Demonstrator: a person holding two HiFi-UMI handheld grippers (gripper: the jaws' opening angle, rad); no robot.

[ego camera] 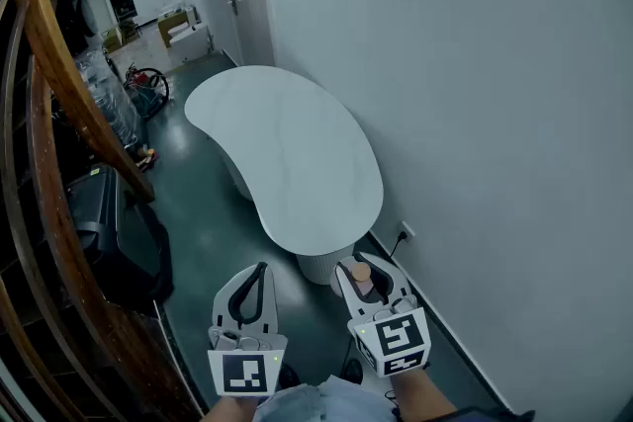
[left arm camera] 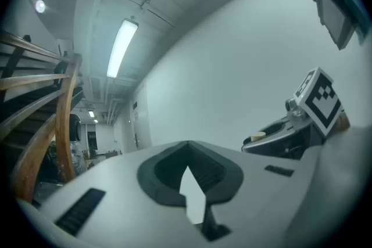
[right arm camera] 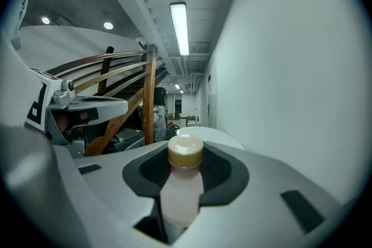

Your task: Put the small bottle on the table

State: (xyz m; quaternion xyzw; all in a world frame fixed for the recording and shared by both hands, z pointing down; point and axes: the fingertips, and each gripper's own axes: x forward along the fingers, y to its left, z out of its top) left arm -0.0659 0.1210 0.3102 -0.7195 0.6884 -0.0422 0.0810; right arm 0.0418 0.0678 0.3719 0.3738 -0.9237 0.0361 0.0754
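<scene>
The small bottle (right arm camera: 183, 186) has a pale pinkish body and a tan cap, and stands upright between the jaws of my right gripper (right arm camera: 185, 151), which is shut on it. In the head view the right gripper (ego camera: 361, 262) is at the bottom centre with the bottle's cap (ego camera: 362, 270) showing, just short of the near end of the white kidney-shaped table (ego camera: 287, 153). My left gripper (ego camera: 260, 268) hangs beside it to the left, shut and empty. In the left gripper view its tips (left arm camera: 187, 148) meet with nothing between them.
A white wall (ego camera: 495, 114) runs along the table's right side, with a socket and cable (ego camera: 406, 234) low down. A curved wooden stair rail (ego camera: 59, 94) and a black machine (ego camera: 109, 232) stand to the left. Dark green floor (ego camera: 198, 203) lies between them and the table.
</scene>
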